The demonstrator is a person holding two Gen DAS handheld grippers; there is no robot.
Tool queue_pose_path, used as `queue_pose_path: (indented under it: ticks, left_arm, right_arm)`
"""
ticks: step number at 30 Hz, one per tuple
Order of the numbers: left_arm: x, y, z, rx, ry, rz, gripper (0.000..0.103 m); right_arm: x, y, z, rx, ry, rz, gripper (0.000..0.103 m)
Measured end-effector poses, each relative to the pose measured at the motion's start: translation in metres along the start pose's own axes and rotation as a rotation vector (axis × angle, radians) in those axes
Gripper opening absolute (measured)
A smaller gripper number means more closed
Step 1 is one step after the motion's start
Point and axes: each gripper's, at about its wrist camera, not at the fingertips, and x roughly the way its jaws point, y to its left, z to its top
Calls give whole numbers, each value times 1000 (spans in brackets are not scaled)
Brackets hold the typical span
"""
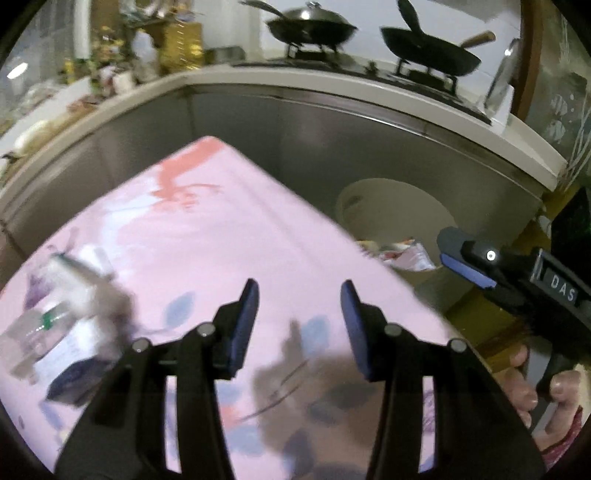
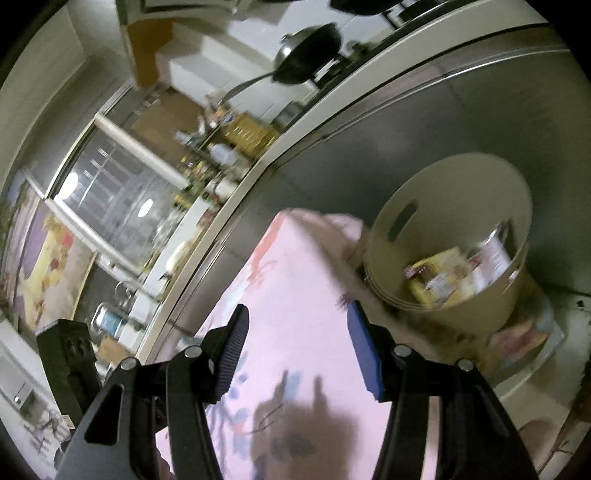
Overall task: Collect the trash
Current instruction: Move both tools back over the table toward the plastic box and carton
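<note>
The trash left on the table is a blurred heap at the near left of the pink tablecloth (image 1: 229,236) in the left wrist view: a clear plastic bottle (image 1: 35,328) with a green band, lying on its side, a crumpled grey wrapper (image 1: 99,295) just beside it, and a dark blue packet (image 1: 74,380) nearer the camera. Motion blur hides how they touch one another.

Off the table's right edge stands a beige round bin (image 2: 447,236) with a slot handle in its wall. It already holds packaging: a yellow packet (image 2: 432,273) and a silvery red-printed wrapper (image 2: 491,254). The bin sits on a colourful printed mat (image 2: 517,339) on the floor, in front of a stainless steel cabinet front (image 1: 332,140).

The left gripper (image 1: 298,325) hangs over the cloth with its blue-padded fingers spread wide and nothing between them. The right gripper (image 2: 297,347) is likewise spread wide and holds nothing, over the table's right side with the bin just beyond its right finger. In the left wrist view it shows at the far right, held in the person's right hand (image 1: 535,384), its tip near the bin.

Beyond, a white countertop (image 1: 332,81) carries a gas hob with a lidded wok (image 1: 310,24) and a black wok with a wooden handle (image 1: 432,51).
</note>
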Motion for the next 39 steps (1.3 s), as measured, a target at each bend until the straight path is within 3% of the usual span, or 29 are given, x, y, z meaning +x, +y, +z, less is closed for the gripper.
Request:
queue_pose_path:
  ticks: [9, 15, 27, 39]
  left_arm:
    - [-59, 47, -45, -32, -56, 110, 44]
    - [-86, 87, -73, -107, -75, 155, 44]
    - [-109, 161, -121, -236, -59, 273, 44]
    - [-115, 214, -153, -329, -34, 350, 44]
  right_arm:
    - [22, 64, -48, -61, 123, 54, 54]
    - [39, 100, -77, -105, 204, 69, 54]
    - [72, 153, -119, -189, 332, 78, 54]
    - [94, 177, -145, -240, 411, 74, 54]
